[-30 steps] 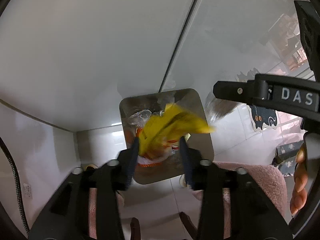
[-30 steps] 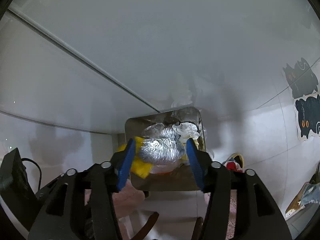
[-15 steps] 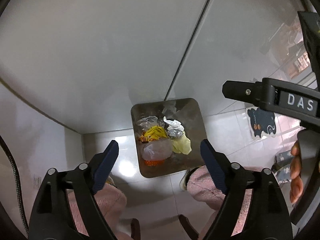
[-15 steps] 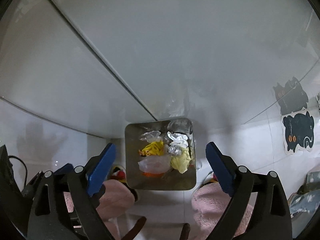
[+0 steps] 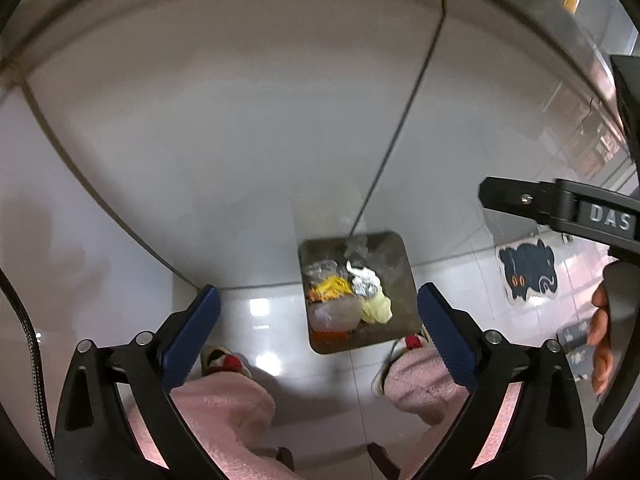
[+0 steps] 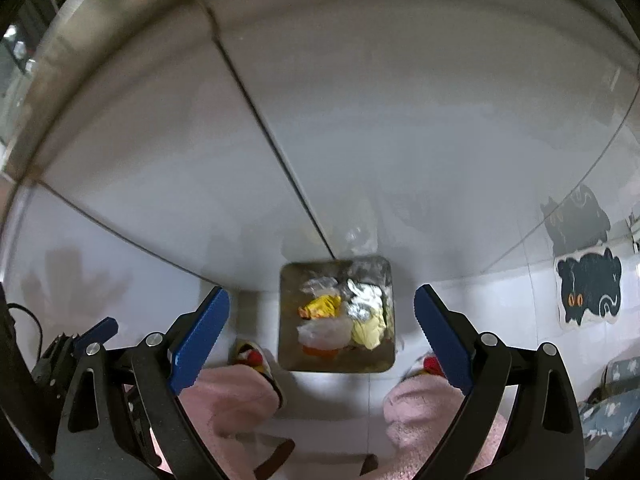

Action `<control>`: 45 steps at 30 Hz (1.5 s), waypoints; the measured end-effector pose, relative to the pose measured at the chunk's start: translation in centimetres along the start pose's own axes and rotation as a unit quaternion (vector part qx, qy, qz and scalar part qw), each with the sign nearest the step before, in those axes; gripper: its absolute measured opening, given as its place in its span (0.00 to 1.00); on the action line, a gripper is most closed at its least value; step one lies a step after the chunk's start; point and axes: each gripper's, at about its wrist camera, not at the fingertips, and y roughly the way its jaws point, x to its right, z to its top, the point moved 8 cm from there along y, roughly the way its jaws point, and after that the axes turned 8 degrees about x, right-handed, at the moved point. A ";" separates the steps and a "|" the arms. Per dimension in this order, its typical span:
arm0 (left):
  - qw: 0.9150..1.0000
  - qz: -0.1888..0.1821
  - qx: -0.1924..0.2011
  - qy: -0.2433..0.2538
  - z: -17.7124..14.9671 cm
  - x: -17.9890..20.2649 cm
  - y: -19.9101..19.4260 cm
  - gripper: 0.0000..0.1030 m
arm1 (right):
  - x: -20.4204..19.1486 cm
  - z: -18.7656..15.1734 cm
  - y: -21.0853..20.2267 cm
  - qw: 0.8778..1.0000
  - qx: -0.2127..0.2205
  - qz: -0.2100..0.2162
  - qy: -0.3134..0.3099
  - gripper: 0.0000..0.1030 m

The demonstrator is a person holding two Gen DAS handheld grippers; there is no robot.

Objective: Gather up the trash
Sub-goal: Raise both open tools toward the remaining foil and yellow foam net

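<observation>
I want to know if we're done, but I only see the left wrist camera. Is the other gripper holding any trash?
Observer: No. The right gripper is wide open with nothing between its fingers. The trash lies in the metal bin below.
Operator: I see one black cat picture. Are there more?
Observer: Above that black cat picture there is a second cat shape, possibly a reflection.

Below me: glossy white tiled floor [image 5: 280,364] across the lower frame, pale cabinet panels [image 6: 360,120] with a dark seam [image 5: 400,120] filling the upper frame, and black cat-shaped mats [image 6: 588,288] at right.
</observation>
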 end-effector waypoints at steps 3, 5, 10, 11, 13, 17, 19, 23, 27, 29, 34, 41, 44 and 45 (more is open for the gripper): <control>1.000 0.008 0.027 -0.007 1.6 -0.7 -2.2 0.92 | -1.2 1.7 -2.7 0.999 0.040 0.004 -0.017 0.91; 0.999 0.011 0.039 -0.012 2.5 -1.1 -3.4 0.92 | -2.0 2.7 -4.2 0.998 0.062 0.005 -0.033 0.91; 0.996 0.023 0.079 -0.017 5.0 -2.3 -7.1 0.92 | -4.1 5.6 -8.6 0.989 0.128 -0.012 -0.073 0.93; 0.996 0.027 0.086 -0.017 5.6 -2.4 -7.9 0.92 | -4.4 6.1 -9.3 0.987 0.139 -0.015 -0.077 0.97; 0.994 0.034 0.102 -0.016 6.8 -2.8 -9.7 0.92 | -4.8 7.3 -10.9 0.983 0.162 -0.021 -0.084 0.97; 0.991 0.047 0.121 -0.023 9.1 -4.0 -12.6 0.92 | -6.1 10.0 -13.6 0.975 0.199 -0.021 -0.096 0.97; 0.989 0.051 0.133 -0.027 10.4 -4.4 -13.9 0.92 | -6.7 11.2 -14.9 0.972 0.210 -0.019 -0.102 0.97; 0.984 0.058 0.165 -0.024 13.6 -4.9 -16.8 0.92 | -7.5 13.7 -16.8 0.971 0.220 -0.011 -0.097 0.97; 0.981 0.059 0.186 -0.017 16.2 -4.7 -18.5 0.92 | -7.2 16.2 -18.2 0.968 0.231 -0.022 -0.091 0.97; 0.979 0.061 0.195 -0.013 17.6 -4.7 -19.1 0.92 | -6.9 17.6 -18.7 0.969 0.232 -0.021 -0.085 0.97; 0.977 0.062 0.203 -0.005 21.1 -4.3 -19.0 0.92 | -6.5 20.9 -19.3 0.968 0.237 -0.028 -0.083 0.97; 0.977 0.058 0.202 0.022 25.6 -2.9 -16.7 0.92 | -6.1 25.5 -17.5 0.970 0.229 -0.035 -0.070 0.97; 0.979 0.056 0.193 0.024 27.5 -2.4 -15.3 0.92 | -5.9 27.5 -15.0 0.976 0.208 -0.022 -0.058 0.97; 0.980 0.056 0.192 0.026 28.3 -2.2 -14.8 0.92 | -5.8 27.9 -14.4 0.977 0.205 -0.022 -0.053 0.97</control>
